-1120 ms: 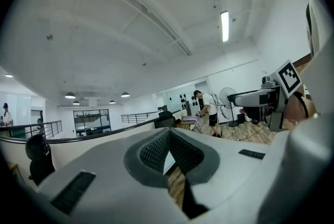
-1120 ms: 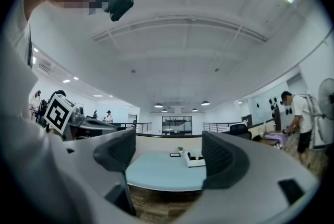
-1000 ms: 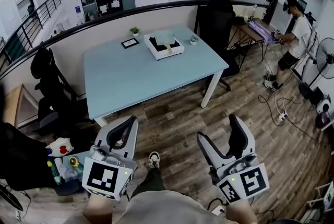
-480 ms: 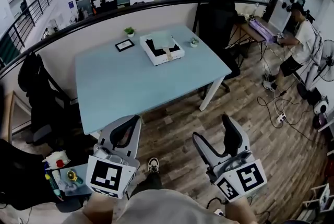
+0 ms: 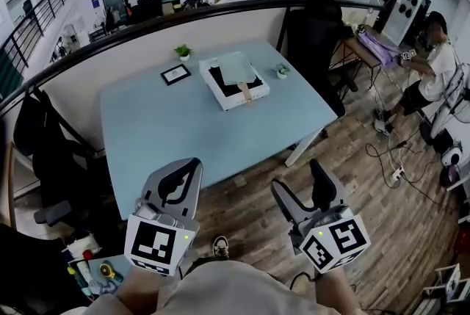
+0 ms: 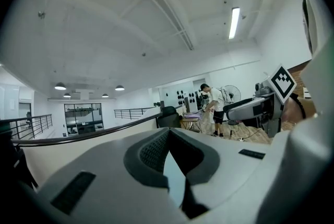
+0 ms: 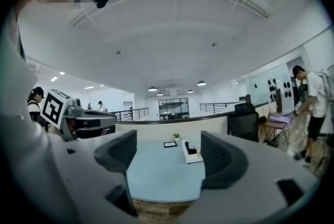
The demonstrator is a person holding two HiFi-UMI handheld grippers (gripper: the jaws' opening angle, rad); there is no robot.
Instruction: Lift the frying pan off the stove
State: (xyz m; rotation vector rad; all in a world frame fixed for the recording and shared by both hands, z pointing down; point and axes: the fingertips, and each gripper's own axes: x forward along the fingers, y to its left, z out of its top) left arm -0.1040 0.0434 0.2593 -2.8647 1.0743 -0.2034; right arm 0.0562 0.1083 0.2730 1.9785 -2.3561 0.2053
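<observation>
The left hand-held gripper [image 5: 192, 164] sits in the lower left of the head view. Its jaws are drawn together with only a thin sliver between the pads, and nothing is held, as the left gripper view [image 6: 168, 137] shows. The right hand-held gripper [image 5: 297, 178], at lower centre-right, has its jaws wide apart and empty, and in its own view [image 7: 168, 152] they frame the pale blue desk [image 5: 169, 126]. Both hang over the wooden floor [image 5: 250, 181], well apart from the desk's far side. There the frying pan [image 5: 236, 68], pale with a wooden handle, rests on the white stove [image 5: 220, 89] in the upper centre. A small potted plant [image 5: 183, 51] and a picture frame [image 5: 175, 74] stand near the stove.
</observation>
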